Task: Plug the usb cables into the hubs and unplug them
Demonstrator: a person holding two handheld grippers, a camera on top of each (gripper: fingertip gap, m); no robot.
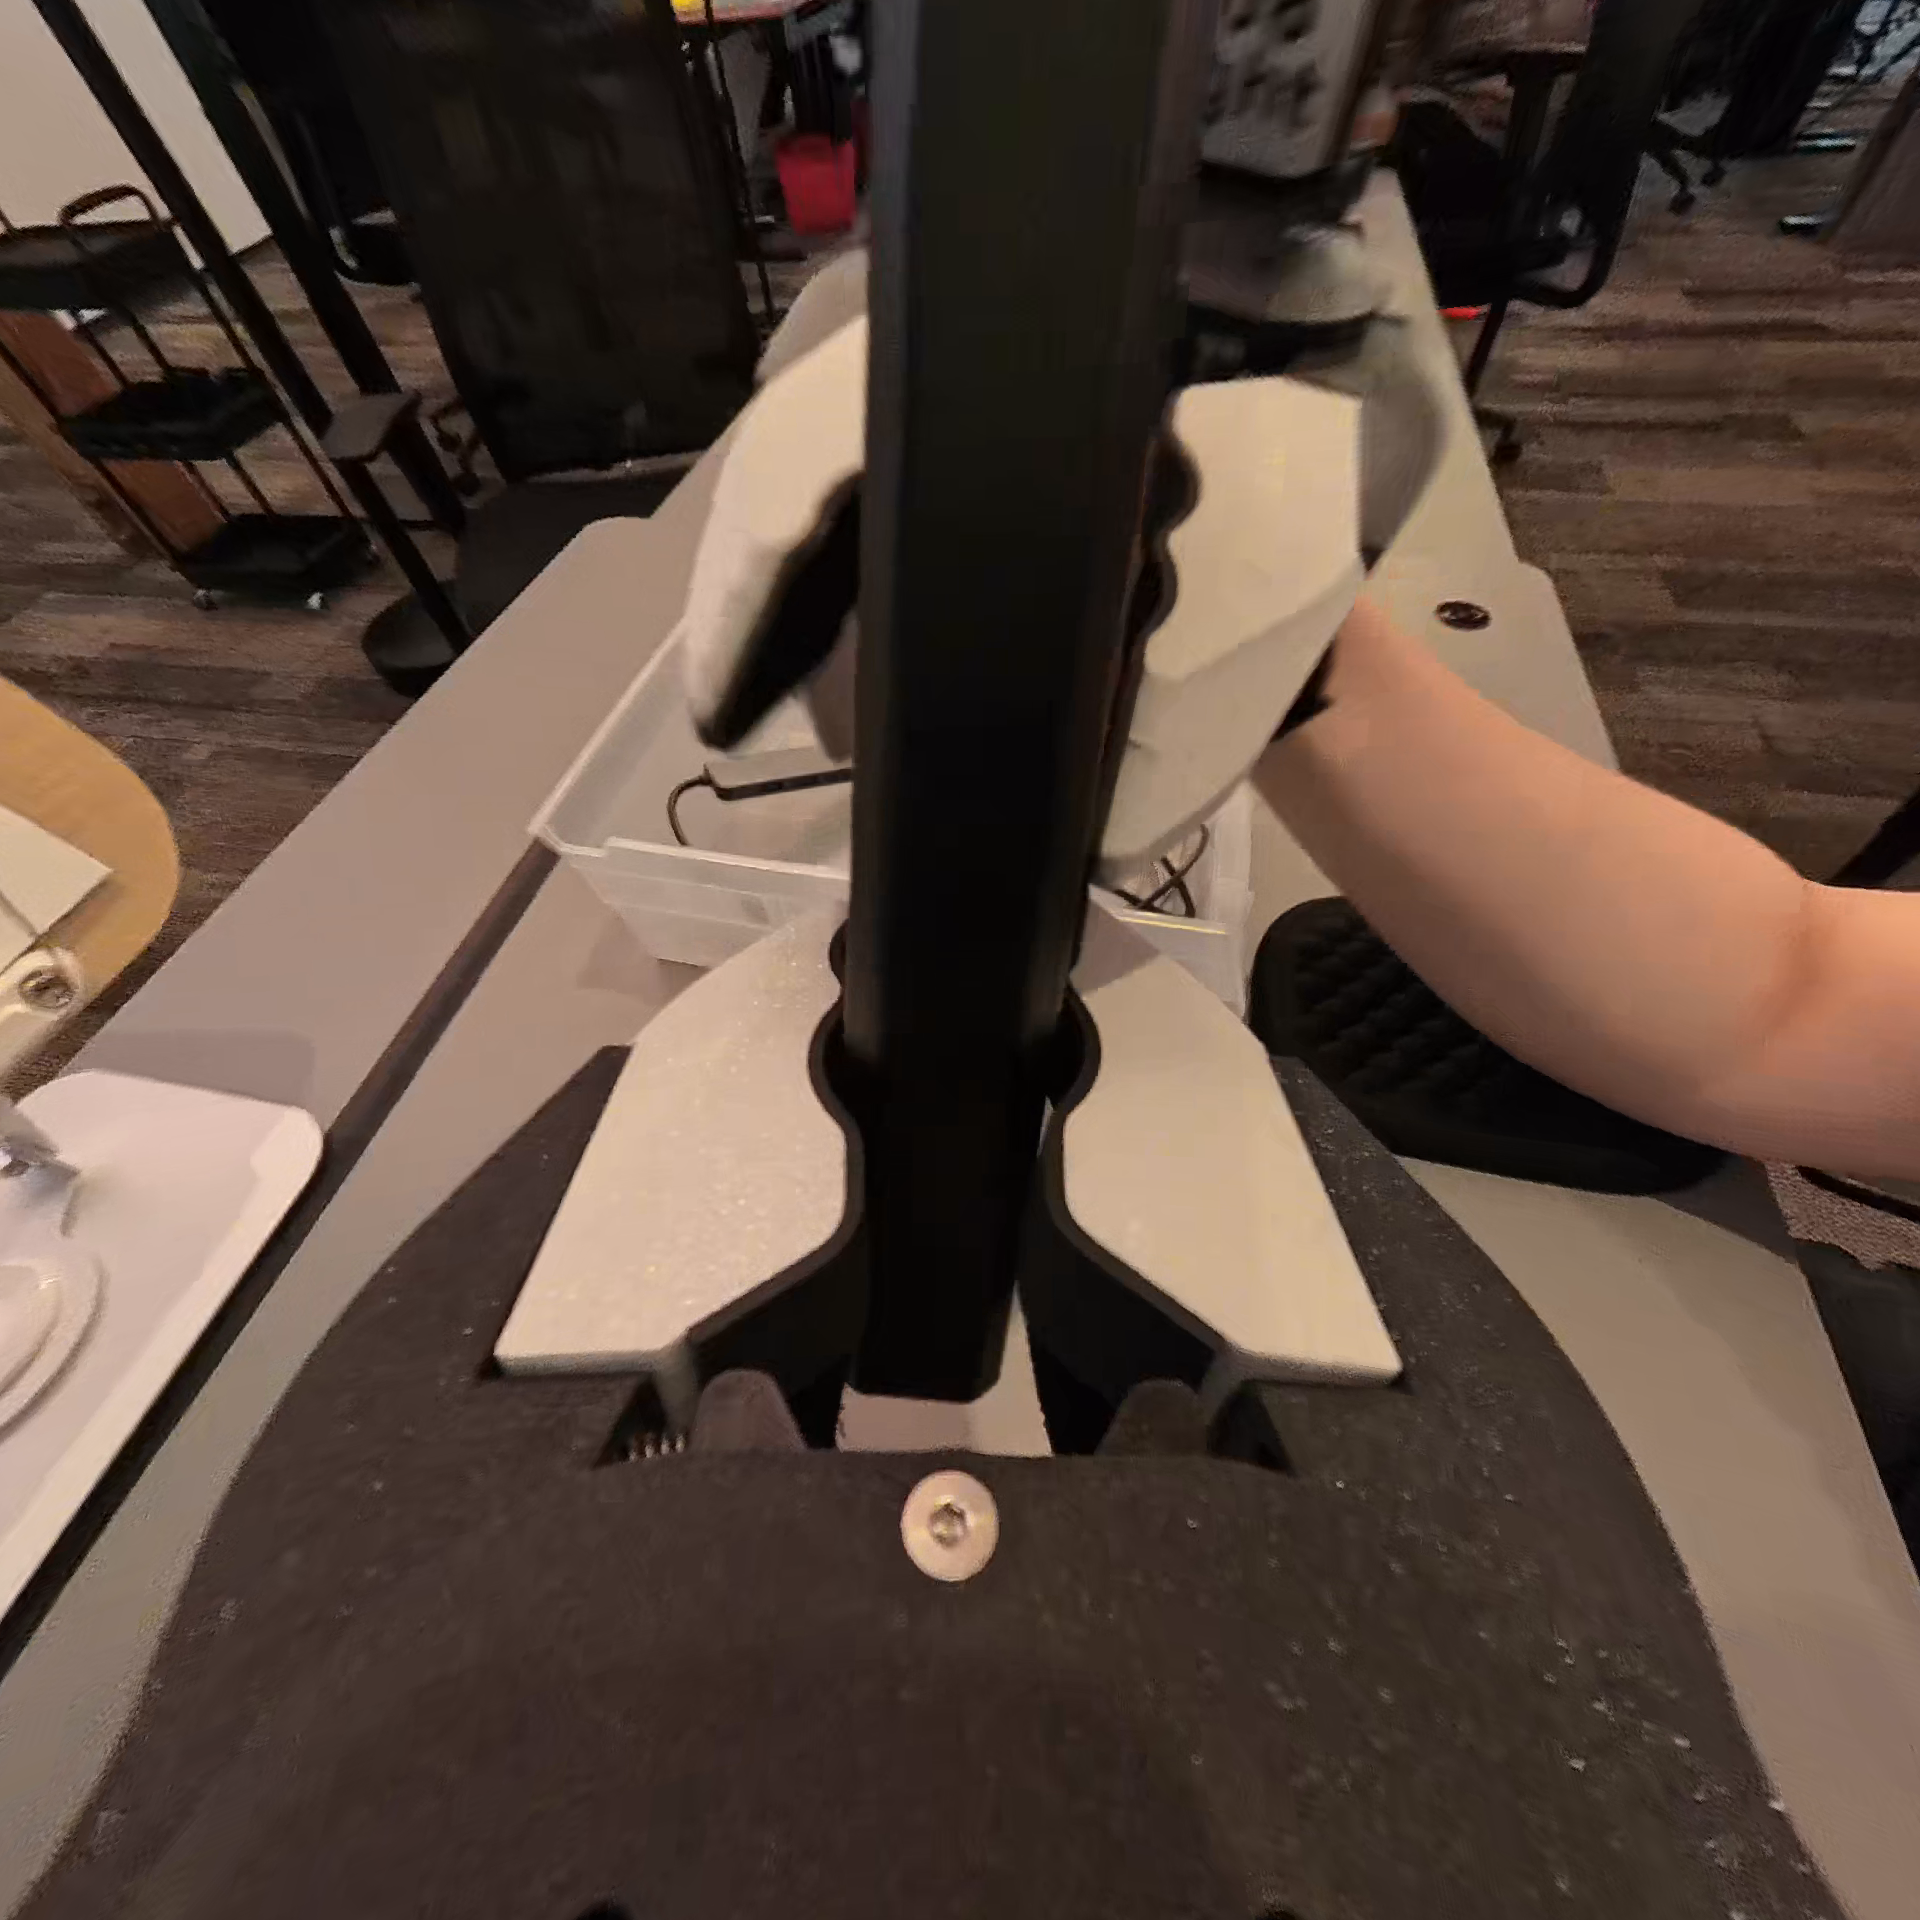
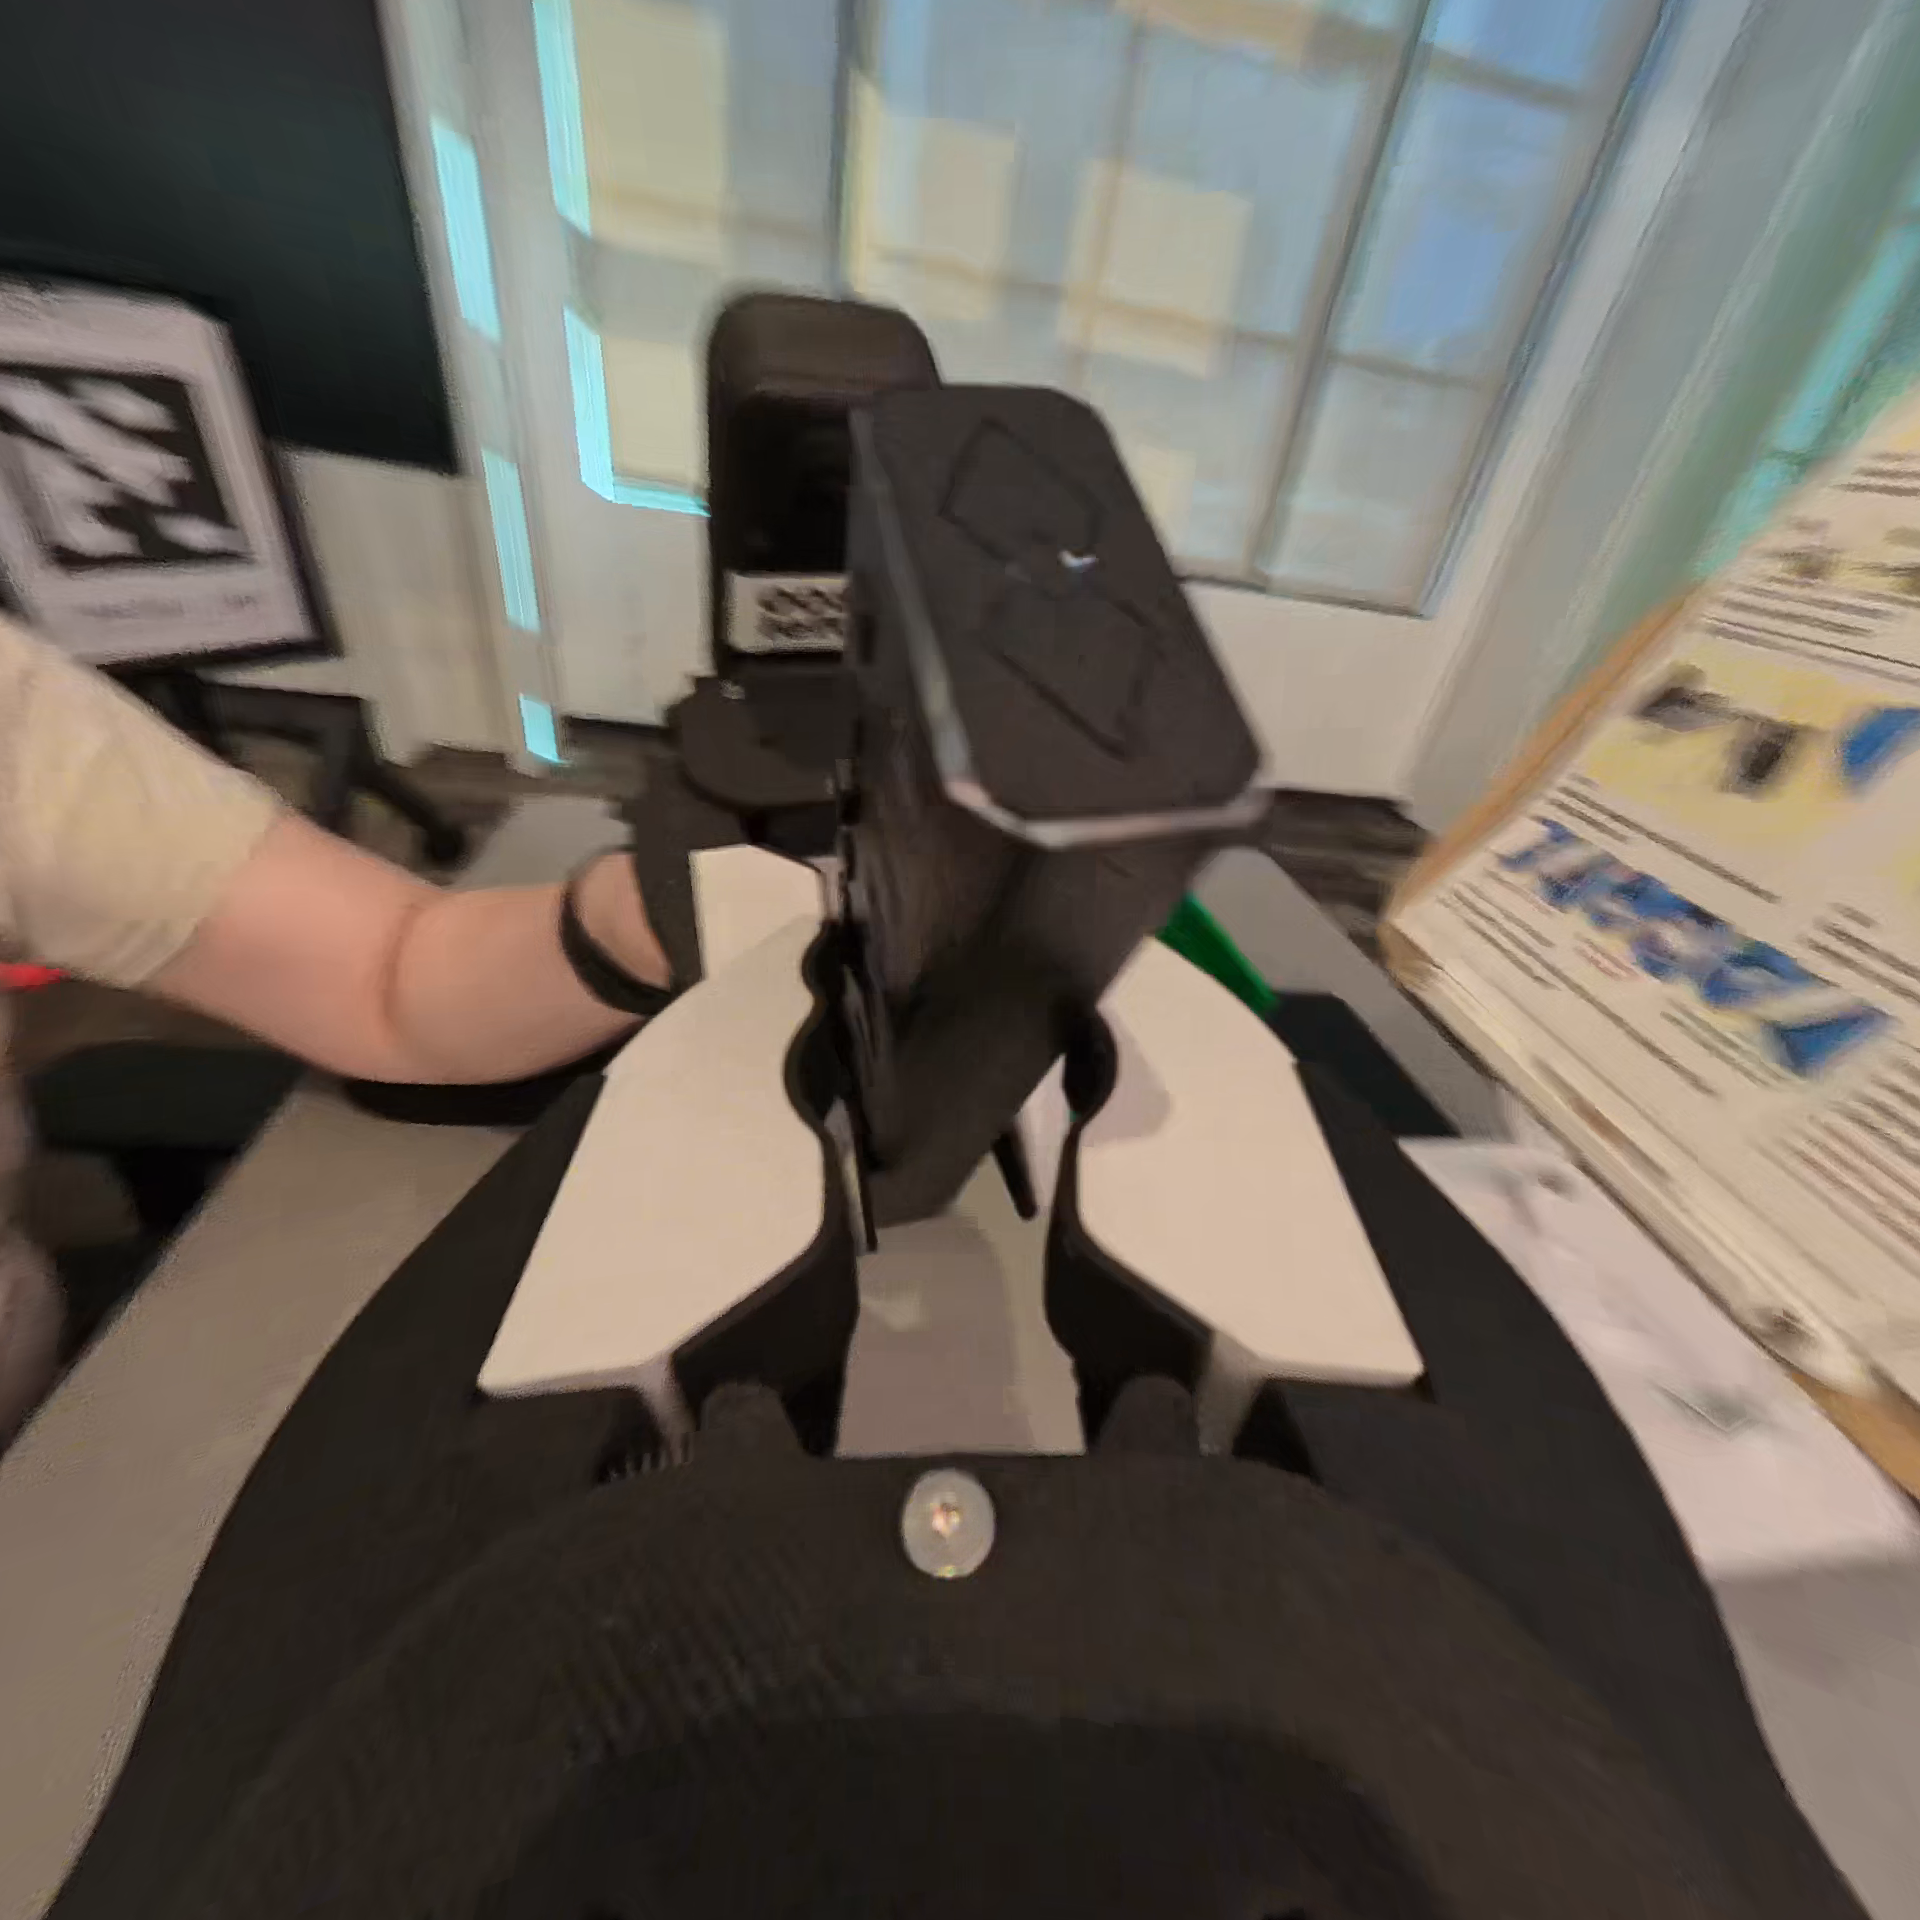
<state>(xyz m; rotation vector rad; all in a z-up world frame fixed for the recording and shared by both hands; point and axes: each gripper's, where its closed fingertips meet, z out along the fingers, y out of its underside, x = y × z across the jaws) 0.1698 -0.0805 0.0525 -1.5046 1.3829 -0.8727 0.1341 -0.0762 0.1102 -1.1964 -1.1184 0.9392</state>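
Left gripper [image 1: 961, 997] clamps a long black bar [image 1: 987, 623]; right gripper [image 2: 951, 1049] squeezes a black block [image 2: 1039, 675]. Slim grey hub [image 1: 774, 781], dark cable attached, lies in the clear bin [image 1: 623, 831].

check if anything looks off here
Yes: the left gripper and right gripper both straddle a black bar, while the hub lies untouched in the clear bin.

A black post [image 1: 977, 727] and the other hand-held gripper [image 1: 1018, 582] block the clear bin [image 1: 665, 873].
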